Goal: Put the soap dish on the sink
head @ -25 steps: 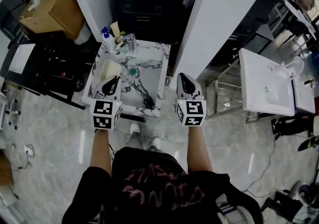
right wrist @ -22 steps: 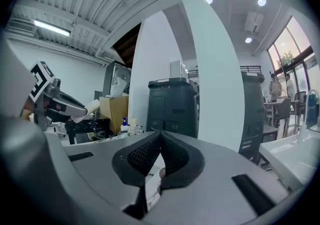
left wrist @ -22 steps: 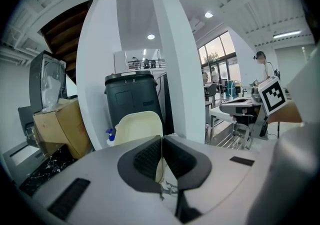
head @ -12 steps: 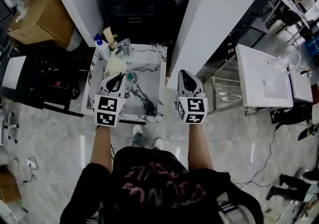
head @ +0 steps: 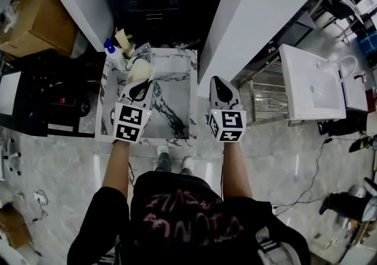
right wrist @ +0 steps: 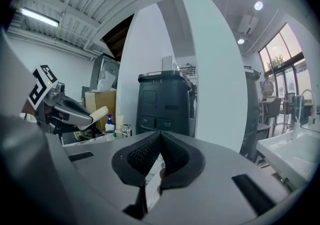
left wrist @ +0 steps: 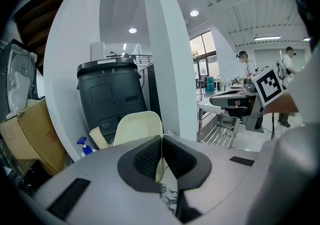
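Observation:
The cream soap dish (head: 140, 70) hangs over the back left of the marble sink (head: 177, 118), close to the faucet (head: 139, 50). My left gripper (head: 143, 83) is shut on the dish's near edge. In the left gripper view the dish (left wrist: 137, 127) stands up from between the pads, and my left gripper (left wrist: 161, 138) clamps its rim. My right gripper (head: 218, 82) hovers past the sink's right rim, shut and holding nothing. In the right gripper view, my right gripper (right wrist: 160, 135) has its pads together, and the soap dish (right wrist: 98, 115) shows at the left.
A blue-capped bottle (head: 110, 50) and a cream item stand at the sink's back left corner. A dark cabinet (head: 154, 5) sits behind the sink between white columns (head: 253, 10). A cardboard box (head: 29, 16) is at the far left, a white basin (head: 309, 81) at the right.
Both grippers moved forward. The left one carried the soap dish from the sink's left side toward its back left corner by the faucet. Both stayed shut.

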Tool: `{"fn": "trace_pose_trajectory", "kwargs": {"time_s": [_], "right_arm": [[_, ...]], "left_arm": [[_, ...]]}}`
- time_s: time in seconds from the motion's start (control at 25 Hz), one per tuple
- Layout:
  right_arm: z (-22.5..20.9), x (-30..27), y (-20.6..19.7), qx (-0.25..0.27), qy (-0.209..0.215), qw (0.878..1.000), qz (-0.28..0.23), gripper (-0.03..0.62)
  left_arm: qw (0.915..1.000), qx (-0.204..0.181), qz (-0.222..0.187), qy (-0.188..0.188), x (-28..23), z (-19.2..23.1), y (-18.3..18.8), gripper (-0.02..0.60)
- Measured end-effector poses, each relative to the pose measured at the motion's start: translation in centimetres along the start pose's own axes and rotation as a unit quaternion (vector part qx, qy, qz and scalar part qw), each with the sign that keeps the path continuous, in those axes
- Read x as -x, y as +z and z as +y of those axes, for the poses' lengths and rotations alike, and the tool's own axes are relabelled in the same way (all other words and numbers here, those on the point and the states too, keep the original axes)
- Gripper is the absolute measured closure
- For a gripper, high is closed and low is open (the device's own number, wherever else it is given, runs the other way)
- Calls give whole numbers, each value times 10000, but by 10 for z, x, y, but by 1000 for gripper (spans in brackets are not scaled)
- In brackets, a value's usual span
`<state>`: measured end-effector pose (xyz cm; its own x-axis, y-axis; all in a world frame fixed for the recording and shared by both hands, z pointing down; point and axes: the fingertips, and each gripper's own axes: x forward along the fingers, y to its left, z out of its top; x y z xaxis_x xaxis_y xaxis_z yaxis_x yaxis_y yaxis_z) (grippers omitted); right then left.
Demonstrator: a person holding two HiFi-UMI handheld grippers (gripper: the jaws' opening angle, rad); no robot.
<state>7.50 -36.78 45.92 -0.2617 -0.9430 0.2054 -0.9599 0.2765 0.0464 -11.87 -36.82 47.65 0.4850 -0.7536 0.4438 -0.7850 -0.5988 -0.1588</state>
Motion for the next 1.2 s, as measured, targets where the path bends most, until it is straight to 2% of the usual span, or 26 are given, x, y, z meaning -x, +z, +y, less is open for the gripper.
{"fn": "trace_pose_trajectory", "kwargs": {"time_s": [0.16,0.52,0.72,1.04,1.2], "right_arm": [[-2,-9,-6,12,-65,10000,67,580],[-21,-23,-18,-42,-283,9994,186,580],[-34,-24,-26,-9,-447,9985,304,580],[-65,-18,-47,-229,-821,9954,431,580],[-76,-19,-55,-254,-926,9942,492,580]], "left_arm": [[9996,-148,99,-239,-23,2,-4,555],[9965,-84,388,-732,-84,-4,-21,555],[9928,-98,758,-918,-124,-8,-47,555],[9850,-96,1280,-1151,-178,-12,-80,556],[9804,-221,1503,-1257,-202,-14,-95,555]]}}
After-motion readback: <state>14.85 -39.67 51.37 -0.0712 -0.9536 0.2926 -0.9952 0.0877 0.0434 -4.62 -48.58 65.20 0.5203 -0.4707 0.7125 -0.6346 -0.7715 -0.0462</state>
